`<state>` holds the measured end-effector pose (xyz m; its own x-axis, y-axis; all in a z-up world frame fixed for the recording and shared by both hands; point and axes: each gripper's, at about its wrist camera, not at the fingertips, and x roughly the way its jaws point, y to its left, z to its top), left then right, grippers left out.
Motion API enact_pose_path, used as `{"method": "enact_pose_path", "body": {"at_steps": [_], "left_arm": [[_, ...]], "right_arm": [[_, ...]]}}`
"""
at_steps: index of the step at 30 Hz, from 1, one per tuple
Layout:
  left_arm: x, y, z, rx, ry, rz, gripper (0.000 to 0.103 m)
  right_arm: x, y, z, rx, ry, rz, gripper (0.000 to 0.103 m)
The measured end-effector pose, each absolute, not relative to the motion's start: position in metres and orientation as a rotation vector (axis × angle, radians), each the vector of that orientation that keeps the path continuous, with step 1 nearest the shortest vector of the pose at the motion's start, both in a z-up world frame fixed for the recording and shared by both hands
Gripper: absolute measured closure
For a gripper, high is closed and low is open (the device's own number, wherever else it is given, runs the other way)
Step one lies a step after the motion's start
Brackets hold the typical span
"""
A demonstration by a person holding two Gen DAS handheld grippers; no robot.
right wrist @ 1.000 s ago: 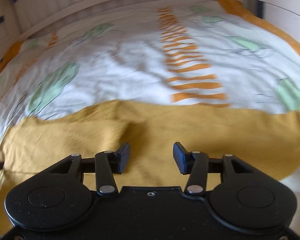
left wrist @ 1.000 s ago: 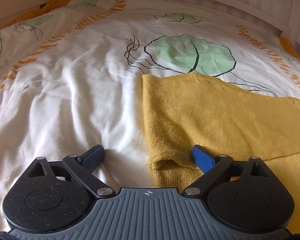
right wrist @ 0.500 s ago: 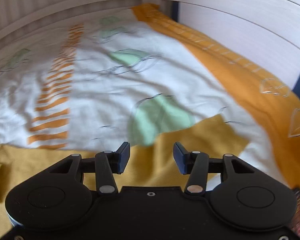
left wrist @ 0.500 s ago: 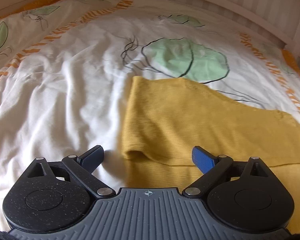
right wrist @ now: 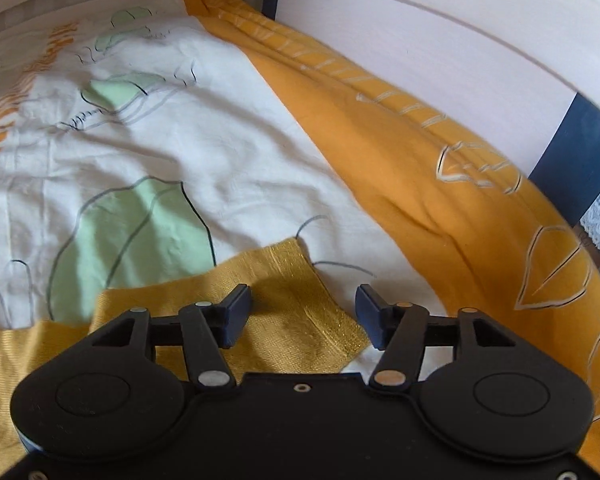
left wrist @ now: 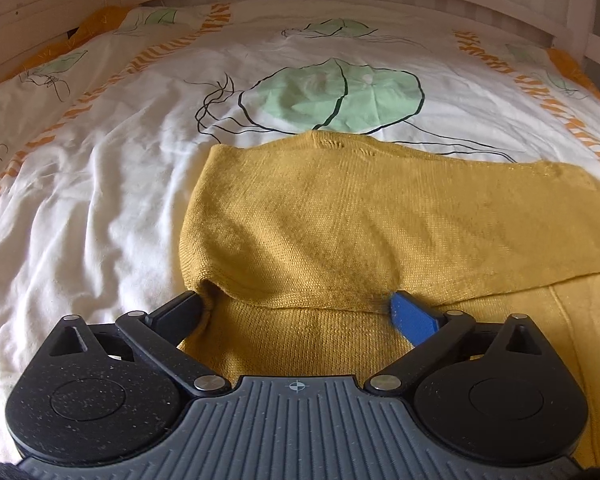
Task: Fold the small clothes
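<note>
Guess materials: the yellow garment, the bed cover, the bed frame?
Yellow garment: fine knit, likely cotton or wool blend; visible stitch rows, matte. Bed cover: smooth woven printed fabric, probably cotton; soft creases. Bed frame: looks like white-painted wood; faint grain.

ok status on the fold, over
left tongs opening over folded sweater edge. right tongs opening over sleeve cuff, nothing gripped. nothing in the way.

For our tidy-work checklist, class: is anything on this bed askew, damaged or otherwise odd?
One thing stands out: the mustard knitted garment has a folded-over layer with a slanted lower edge, which bulges open at its near left corner instead of lying flat. The duvet cover is wrinkled. No damage or spill shows.
</note>
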<state>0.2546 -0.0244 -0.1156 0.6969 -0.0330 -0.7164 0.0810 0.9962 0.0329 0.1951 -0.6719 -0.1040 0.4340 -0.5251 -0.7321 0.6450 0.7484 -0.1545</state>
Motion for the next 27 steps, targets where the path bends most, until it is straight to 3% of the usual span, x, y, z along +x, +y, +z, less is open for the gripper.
{"method": "enact_pose_path", "body": {"at_steps": [2, 4, 6, 7, 8, 14, 27], "left_arm": [[0.255, -0.024, -0.116, 0.059, 0.802, -0.066, 0.000], [0.255, -0.024, -0.116, 0.057, 0.801, -0.067, 0.000], [0.255, -0.023, -0.116, 0.054, 0.798, -0.068, 0.000], [0.255, -0.023, -0.116, 0.052, 0.796, -0.068, 0.000], [0.254, -0.022, -0.117, 0.050, 0.795, -0.069, 0.000], [0.254, -0.021, -0.117, 0.036, 0.796, -0.078, 0.000], [0.256, -0.012, -0.112, 0.033, 0.823, -0.138, 0.001]], "right_arm": [[0.195, -0.676, -0.109, 0.183, 0.851, -0.724, 0.032], [0.197, -0.677, -0.112, 0.204, 0.848, -0.719, 0.033], [0.195, -0.677, -0.109, 0.224, 0.849, -0.690, 0.053], [0.195, -0.676, -0.106, 0.236, 0.851, -0.673, 0.075], [0.196, -0.674, -0.103, 0.241, 0.860, -0.656, 0.083], [0.189, -0.647, -0.068, 0.264, 0.805, -0.580, 0.085], [0.221, -0.507, 0.071, 0.350, 0.579, -0.205, 0.085]]}}
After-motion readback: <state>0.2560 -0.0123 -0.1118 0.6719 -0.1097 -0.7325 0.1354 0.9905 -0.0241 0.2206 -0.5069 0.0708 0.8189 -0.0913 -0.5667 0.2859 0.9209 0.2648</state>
